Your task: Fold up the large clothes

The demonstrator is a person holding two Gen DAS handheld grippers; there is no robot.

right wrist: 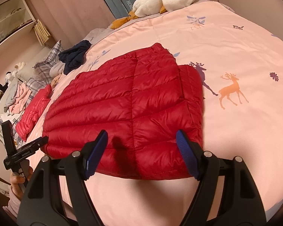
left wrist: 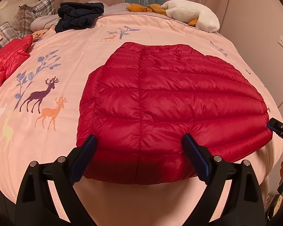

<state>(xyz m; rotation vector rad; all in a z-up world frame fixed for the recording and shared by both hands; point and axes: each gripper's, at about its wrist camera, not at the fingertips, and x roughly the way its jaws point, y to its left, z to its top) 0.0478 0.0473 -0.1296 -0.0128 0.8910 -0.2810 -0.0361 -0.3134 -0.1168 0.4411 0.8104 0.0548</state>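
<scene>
A dark red quilted down jacket [left wrist: 169, 98] lies folded flat on the pink bed cover, its sleeves tucked under. It also shows in the right wrist view [right wrist: 126, 101]. My left gripper [left wrist: 139, 141] is open, its blue-padded fingers spread over the jacket's near left edge, holding nothing. My right gripper [right wrist: 141, 137] is open over the jacket's near right edge, holding nothing. The right gripper also shows at the jacket's right corner in the left wrist view [left wrist: 279, 130]. The left gripper shows at the jacket's left corner in the right wrist view [right wrist: 28, 146].
A pink deer-print bed cover [left wrist: 66, 75] spans the bed. A second, brighter red down jacket [left wrist: 7, 60] lies at the far left. Dark navy clothes [left wrist: 79, 15], plaid pillows [left wrist: 34, 13] and a white plush goose [left wrist: 194, 13] lie along the far edge.
</scene>
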